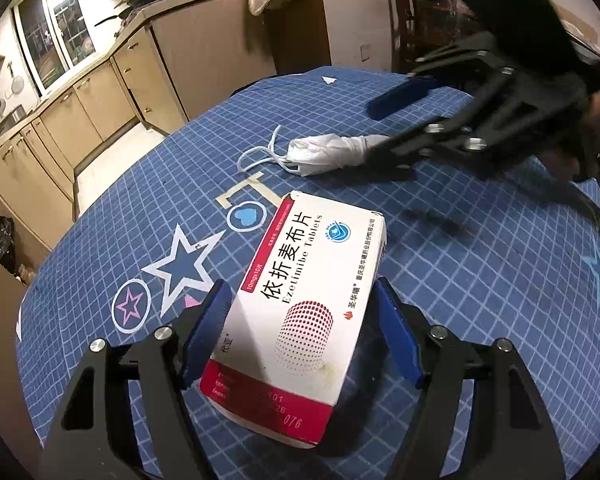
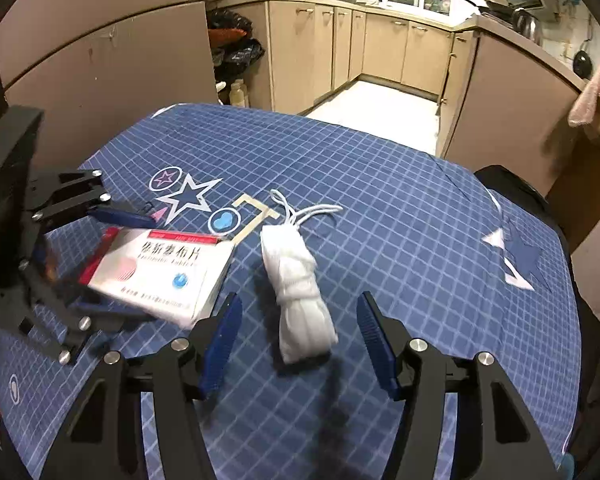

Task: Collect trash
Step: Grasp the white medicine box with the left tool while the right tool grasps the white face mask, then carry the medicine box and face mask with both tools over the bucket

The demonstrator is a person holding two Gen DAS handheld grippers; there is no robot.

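2 items: box [image 1: 300, 292] btwn left gripper [image 1: 300, 320] pads, mask [image 2: 300, 292] ahead of right gripper [image 2: 298, 340].

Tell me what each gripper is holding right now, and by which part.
Nothing is gripped. The left gripper straddles the medicine box without pinching; the right gripper straddles the rolled face mask.

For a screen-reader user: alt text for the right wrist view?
Open right gripper straddles a rolled white face mask on a blue checked tablecloth; the left gripper brackets a tablet box nearby.
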